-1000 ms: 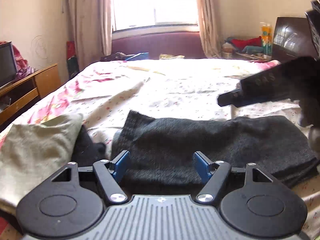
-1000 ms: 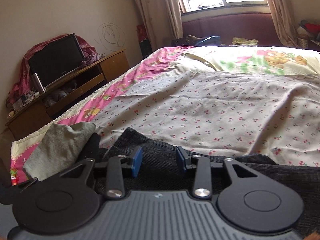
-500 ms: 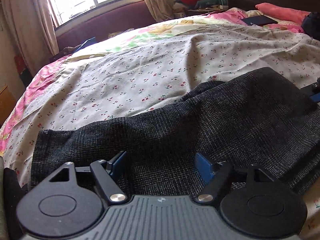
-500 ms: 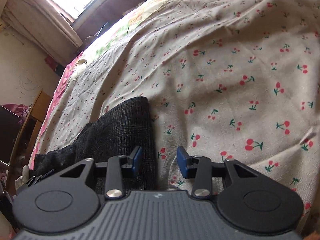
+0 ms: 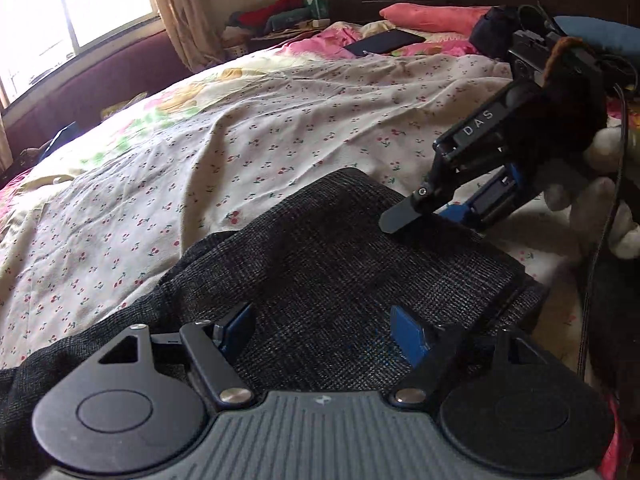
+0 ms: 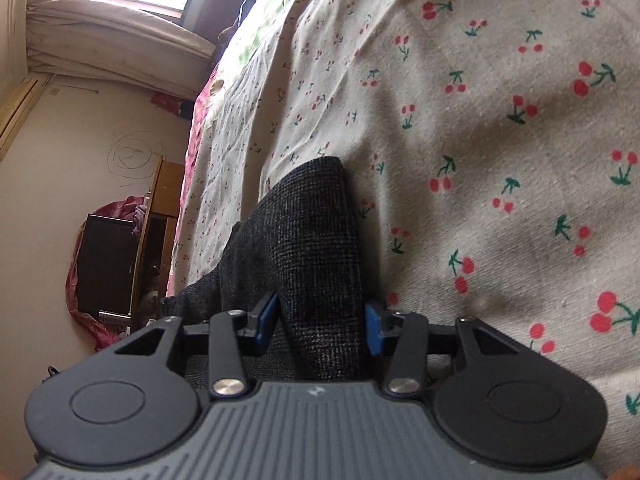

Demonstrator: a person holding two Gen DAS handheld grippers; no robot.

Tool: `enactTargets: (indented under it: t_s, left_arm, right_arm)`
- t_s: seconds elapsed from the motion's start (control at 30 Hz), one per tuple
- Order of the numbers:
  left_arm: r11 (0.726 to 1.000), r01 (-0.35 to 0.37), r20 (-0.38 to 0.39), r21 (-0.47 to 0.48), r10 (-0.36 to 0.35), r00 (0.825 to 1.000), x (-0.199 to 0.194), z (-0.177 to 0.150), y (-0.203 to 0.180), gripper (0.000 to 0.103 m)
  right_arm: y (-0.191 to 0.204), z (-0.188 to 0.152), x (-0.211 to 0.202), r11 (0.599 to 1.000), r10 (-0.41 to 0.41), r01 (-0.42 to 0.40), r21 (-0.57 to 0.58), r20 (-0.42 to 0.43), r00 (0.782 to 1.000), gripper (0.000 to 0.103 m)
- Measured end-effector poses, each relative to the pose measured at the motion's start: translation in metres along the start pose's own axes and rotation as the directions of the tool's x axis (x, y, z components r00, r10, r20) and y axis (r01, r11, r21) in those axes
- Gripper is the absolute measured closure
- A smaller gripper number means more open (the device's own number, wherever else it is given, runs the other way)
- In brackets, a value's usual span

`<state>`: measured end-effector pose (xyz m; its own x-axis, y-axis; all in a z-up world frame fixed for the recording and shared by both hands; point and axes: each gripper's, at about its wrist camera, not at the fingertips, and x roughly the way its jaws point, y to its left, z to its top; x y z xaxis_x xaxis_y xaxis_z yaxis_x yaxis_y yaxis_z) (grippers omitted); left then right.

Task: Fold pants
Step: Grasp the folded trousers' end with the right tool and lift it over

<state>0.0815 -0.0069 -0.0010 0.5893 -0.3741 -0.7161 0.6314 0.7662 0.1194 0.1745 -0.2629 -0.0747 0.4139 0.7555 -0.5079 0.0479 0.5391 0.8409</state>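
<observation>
Right hand-held gripper (image 6: 318,326) is seen spread, its jaws straddling the right edge of the dark tweed pants (image 5: 340,264) at lower centre of its view; half a second ago that edge lay left of the jaws. Left hand-held gripper (image 5: 324,330) is held spread over the cloth. Pants lie on the cherry-print bedsheet (image 5: 280,120). A pinch for the next fold is judged imminent.

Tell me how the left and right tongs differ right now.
The left tongs hover open and wide above the middle of the dark pants; the right tongs sit at the pants' end, open more narrowly, fabric between the fingers. Left view is level, right rolled sideways. Both have blue pads.
</observation>
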Motion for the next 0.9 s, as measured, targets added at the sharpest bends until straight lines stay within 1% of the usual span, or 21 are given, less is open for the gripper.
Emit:
enactTargets:
  t_s: [0.03, 0.07, 0.1, 0.13, 0.17, 0.2, 0.23, 0.27, 0.3, 0.33, 0.43, 0.47, 0.57, 0.63, 0.73, 0.83, 0.9]
  left_arm:
    - [0.999, 0.034, -0.009, 0.003, -0.034, 0.999, 0.0, 0.0, -0.002, 0.016]
    - [0.998, 0.057, -0.02, 0.005, -0.057, 0.998, 0.002, 0.0, -0.004, 0.016]
    - [0.998, 0.064, -0.029, 0.006, -0.064, 0.998, 0.004, -0.001, -0.004, 0.016]
    - [0.998, 0.07, -0.043, 0.002, -0.07, 0.997, 0.008, -0.001, -0.003, 0.016]
    - [0.997, 0.079, -0.056, -0.013, -0.08, 0.995, 0.012, 0.0, 0.0, 0.016]
    - [0.996, 0.081, -0.066, -0.028, -0.083, 0.994, 0.016, 0.001, 0.002, 0.016]
    - [0.996, 0.079, -0.071, -0.036, -0.081, 0.994, 0.018, 0.001, 0.004, 0.016]
    - [0.996, 0.08, -0.079, -0.035, -0.083, 0.993, 0.02, 0.002, 0.006, 0.016]
    - [0.996, 0.084, -0.084, -0.03, -0.086, 0.993, 0.022, 0.002, 0.007, 0.015]
    - [0.996, 0.087, -0.093, -0.027, -0.089, 0.992, 0.024, 0.002, 0.008, 0.013]
    - [0.996, 0.088, -0.121, -0.025, -0.09, 0.989, 0.033, 0.005, 0.002, 0.012]
    - [0.995, 0.094, -0.117, -0.024, -0.096, 0.988, 0.033, 0.007, -0.001, 0.012]
    - [0.993, 0.114, -0.117, -0.03, -0.117, 0.986, 0.036, 0.011, -0.013, 0.012]
    - [0.994, 0.113, -0.129, -0.008, -0.113, 0.985, 0.038, 0.016, -0.021, 0.012]
    - [0.992, 0.124, -0.128, -0.016, -0.125, 0.984, 0.037, 0.023, -0.024, 0.012]
    - [0.989, 0.146, -0.091, 0.016, -0.144, 0.985, 0.032, 0.032, -0.038, 0.012]
    - [0.979, 0.201, -0.042, 0.028, -0.199, 0.979, 0.031, 0.041, -0.055, 0.012]
  right_arm:
    - [0.004, -0.001, -0.005, 1.0, 0.021, -0.021, -0.009, 0.001, 1.0, 0.081]
    - [0.006, -0.002, -0.01, 0.998, 0.062, -0.062, -0.011, 0.003, 0.998, 0.085]
    - [0.007, -0.002, -0.014, 0.994, 0.109, -0.109, -0.003, 0.007, 0.994, 0.085]
    - [0.006, 0.0, -0.014, 0.992, 0.128, -0.128, -0.001, 0.005, 0.992, 0.085]
    - [0.005, 0.001, -0.009, 0.993, 0.113, -0.113, -0.017, -0.002, 0.994, 0.082]
    - [0.003, 0.003, 0.002, 0.997, 0.064, -0.065, -0.031, -0.02, 0.998, 0.081]
    - [0.0, 0.005, 0.015, 0.999, 0.033, -0.034, -0.024, -0.051, 0.998, 0.081]
    - [-0.002, 0.006, 0.026, 0.999, 0.051, -0.052, -0.01, -0.08, 0.996, 0.08]
    - [-0.003, 0.008, 0.037, 0.996, 0.091, -0.091, 0.012, -0.112, 0.989, 0.08]
    - [0.0, 0.008, 0.044, 0.995, 0.104, -0.102, 0.016, -0.129, 0.986, 0.079]
    - [0.014, 0.0, 0.05, 0.997, 0.057, -0.064, -0.048, -0.125, 0.991, 0.091]
    - [0.016, -0.003, 0.045, 0.996, 0.066, -0.073, -0.05, -0.12, 0.991, 0.094]
    - [0.012, -0.012, 0.029, 0.99, 0.136, -0.138, -0.009, -0.101, 0.986, 0.095]
    - [0.013, -0.017, 0.025, 0.989, 0.143, -0.145, -0.018, -0.096, 0.985, 0.094]
    - [0.009, -0.015, 0.019, 0.986, 0.164, -0.165, -0.002, -0.094, 0.982, 0.094]
    - [0.007, -0.013, 0.004, 0.983, 0.184, -0.184, 0.002, -0.071, 0.98, 0.094]
    - [0.006, -0.01, -0.019, 0.987, 0.162, -0.163, -0.008, -0.039, 0.986, 0.094]
